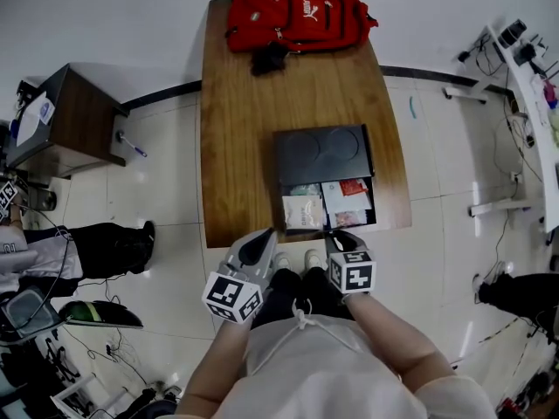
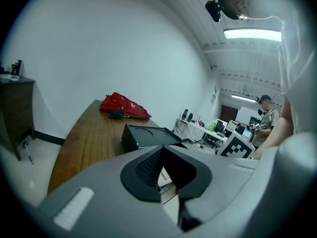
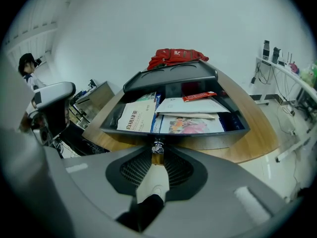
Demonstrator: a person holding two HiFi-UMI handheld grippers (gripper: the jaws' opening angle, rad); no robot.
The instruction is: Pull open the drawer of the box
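The black box stands on the wooden table, and its drawer is out toward me past the table's front edge, with booklets and paper packets inside. The drawer fills the right gripper view; its small metal knob sits between the pads. My right gripper is shut on that knob. Empty, with its tips together, my left gripper hovers at the table's front edge, just left of the drawer. The box lies ahead of it to the right.
A red backpack lies at the table's far end. A brown cabinet stands to the left, with a seated person below it. A white desk with gear runs along the right wall. My legs are close to the table edge.
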